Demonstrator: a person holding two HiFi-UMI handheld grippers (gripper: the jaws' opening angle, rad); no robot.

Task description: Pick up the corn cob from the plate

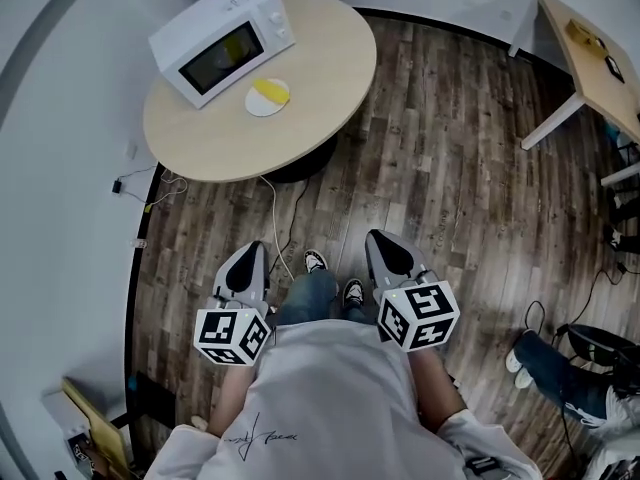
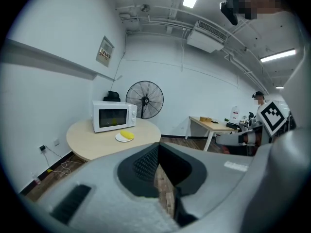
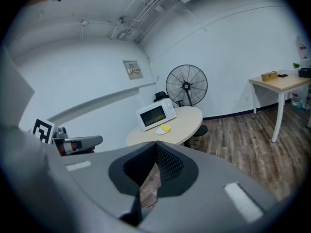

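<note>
You hold both grippers low and close to your body, well apart from the round table (image 1: 250,143) ahead of you. Your left gripper (image 1: 252,252) has its jaws pressed together at the tips, with nothing between them; only the wooden floor (image 1: 440,178) shows through the gap behind the tips. Your right gripper (image 1: 384,240) is the same: jaws closed tip to tip and empty. Both point forward and slightly down, toward the table. The corn cob (image 1: 268,89) lies on the white plate (image 1: 261,107), yellow against it, and the plate rests on the tabletop just in front of the white microwave (image 1: 222,40), near its door. Neither gripper touches the cob, the plate or the table. A standing fan (image 2: 145,99) is behind the table by the wall, and a second, rectangular table (image 1: 590,58) stands off to your right.
</note>
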